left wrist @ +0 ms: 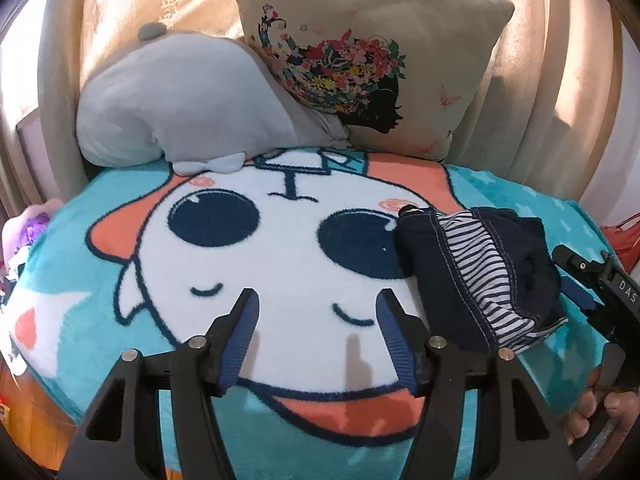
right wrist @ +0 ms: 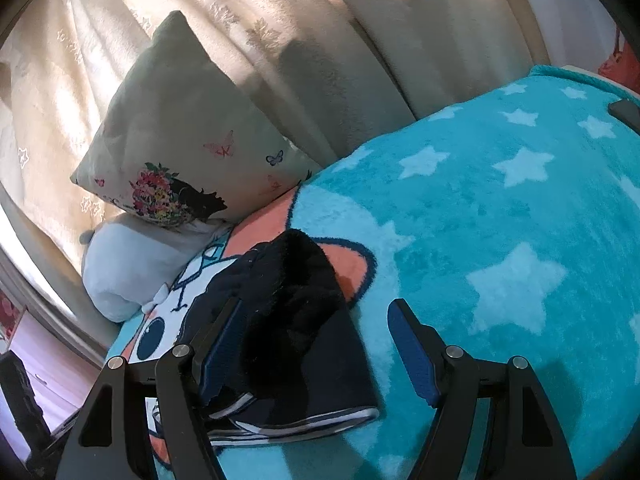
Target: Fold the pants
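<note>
The dark navy pants (left wrist: 476,276), with a striped lining showing, lie folded in a small bundle on the turquoise cartoon blanket (left wrist: 100,248). In the right wrist view the pants (right wrist: 288,320) lie just ahead of the fingers. My left gripper (left wrist: 316,312) is open and empty, above the blanket to the left of the pants. My right gripper (right wrist: 316,320) is open, with its left finger (right wrist: 220,344) at the bundle's left edge; it also shows in the left wrist view (left wrist: 600,292) to the right of the pants.
A floral printed pillow (left wrist: 360,52) and a grey plush cushion (left wrist: 176,96) lean against beige curtains (right wrist: 280,20) at the back of the bed. The starred blanket (right wrist: 500,220) stretches to the right. A dark flat object (right wrist: 626,114) lies at the far right edge.
</note>
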`<state>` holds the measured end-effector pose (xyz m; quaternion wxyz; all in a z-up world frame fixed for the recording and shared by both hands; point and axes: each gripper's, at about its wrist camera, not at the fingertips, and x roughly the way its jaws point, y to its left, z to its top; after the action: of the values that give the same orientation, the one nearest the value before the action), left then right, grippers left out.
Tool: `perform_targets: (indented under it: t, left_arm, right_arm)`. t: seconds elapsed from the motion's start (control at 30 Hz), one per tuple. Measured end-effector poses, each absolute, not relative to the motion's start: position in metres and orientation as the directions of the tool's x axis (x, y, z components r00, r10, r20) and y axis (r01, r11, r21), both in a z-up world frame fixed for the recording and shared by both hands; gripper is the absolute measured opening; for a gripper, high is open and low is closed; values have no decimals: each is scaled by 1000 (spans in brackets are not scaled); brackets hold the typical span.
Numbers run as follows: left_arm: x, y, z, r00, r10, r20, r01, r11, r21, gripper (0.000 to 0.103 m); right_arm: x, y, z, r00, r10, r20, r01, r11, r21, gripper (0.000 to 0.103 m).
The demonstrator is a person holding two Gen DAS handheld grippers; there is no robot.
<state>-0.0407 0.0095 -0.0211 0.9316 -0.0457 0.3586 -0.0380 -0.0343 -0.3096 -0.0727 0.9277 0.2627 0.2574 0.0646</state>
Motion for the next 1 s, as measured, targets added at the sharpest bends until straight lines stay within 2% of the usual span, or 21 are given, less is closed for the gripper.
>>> perform_targets:
  t: [0.77, 0.9, 1.0]
  left_arm:
    - [-46, 14, -26, 725, -72, -685, 20, 996, -85, 62]
    - [-45, 12, -26, 710, -111, -696, 42, 993, -115, 64]
    - [-35, 9, -24, 679, -196, -708, 94, 979, -181, 65]
  right_arm:
    - [-40, -298, -71, 860, 248, -447, 14, 863, 505, 78]
    - [-41, -300, -69, 859, 251, -446, 9, 864, 504, 79]
    - [-34, -306, -65, 844, 280, -457, -9, 861, 509, 79]
